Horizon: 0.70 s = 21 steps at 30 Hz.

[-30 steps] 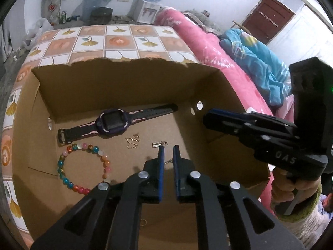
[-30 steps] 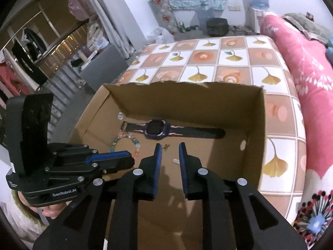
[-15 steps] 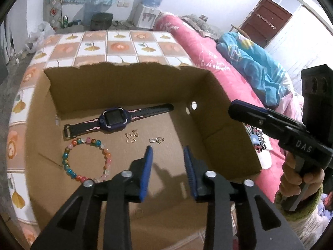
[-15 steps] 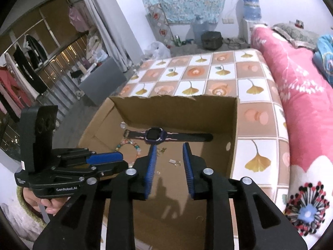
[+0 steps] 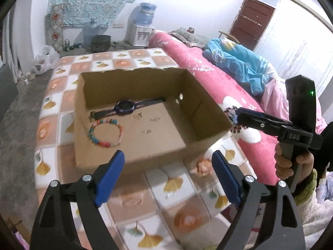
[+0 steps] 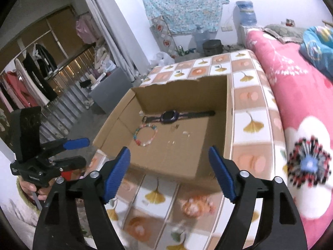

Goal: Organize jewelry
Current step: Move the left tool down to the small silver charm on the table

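Cardboard box sits open on a table w/ a tiled ginkgo-leaf cloth, pink floral bedding just beside it on the right. Inside, on the box floor: dark-strapped watch along the far wall, multicolour bead bracelet nearer and to the left, a few small metal pieces scattered near the middle, too small to identify. Nothing touches them.

Left gripper hangs over the table in front of the box's near wall; jaws opening, already wide, nothing between the blue pads. Right gripper is likewise short of the box, jaws opening wide, empty. In the left view a hand w/ a green-cuffed sleeve holds the right gripper's handle, off the box's right corner.
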{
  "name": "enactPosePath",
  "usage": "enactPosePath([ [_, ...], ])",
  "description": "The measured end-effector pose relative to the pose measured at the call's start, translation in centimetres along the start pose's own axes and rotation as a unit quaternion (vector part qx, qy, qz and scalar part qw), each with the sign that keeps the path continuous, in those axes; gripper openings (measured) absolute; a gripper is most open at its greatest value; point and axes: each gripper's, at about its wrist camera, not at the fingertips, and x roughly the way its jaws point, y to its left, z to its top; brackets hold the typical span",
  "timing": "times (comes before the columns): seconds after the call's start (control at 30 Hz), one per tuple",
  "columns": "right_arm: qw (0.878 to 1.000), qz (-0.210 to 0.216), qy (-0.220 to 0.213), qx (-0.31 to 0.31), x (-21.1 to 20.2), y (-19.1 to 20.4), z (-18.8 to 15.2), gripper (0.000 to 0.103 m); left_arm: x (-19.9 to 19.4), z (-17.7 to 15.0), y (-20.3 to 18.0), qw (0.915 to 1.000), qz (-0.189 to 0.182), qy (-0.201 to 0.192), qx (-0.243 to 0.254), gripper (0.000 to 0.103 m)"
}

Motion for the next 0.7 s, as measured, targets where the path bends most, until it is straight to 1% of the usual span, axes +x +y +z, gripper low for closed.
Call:
enactPosePath([
  [0.13,1.000,0.007,0.001,0.018,-0.8,0.1,-2.6,0.075,-1.3,-2.6,0.4,0.9998,0.007,-0.002,-0.020,0.087],
  [0.23,1.000,0.013,0.007,0.025,-1.0,0.2,-4.1,0.075,-1.4,-4.5,0.9,0.9993,0.019,0.003,-0.033,0.088],
  [0.43,1.000,-0.002,0.025,0.019,-0.6,1.1,-7.4,0.075,0.1,-7.8,1.8,0.9968,0.045,0.035,-0.056,0.088],
  [0.57,0.999,-0.008,0.032,0.028,-0.2,0.9,-9.8,0.075,1.8,-9.7,1.5,0.9953,0.066,0.050,-0.050,0.088],
  [0.63,0.999,-0.006,0.038,0.037,0.2,0.6,-10.9,0.075,2.4,-10.2,1.2,0.9952,0.074,0.050,-0.040,0.088],
  [0.7,0.998,-0.012,0.046,0.043,0.7,0.4,-11.8,0.075,3.2,-10.7,0.7,0.9954,0.080,0.046,-0.024,0.088],
])
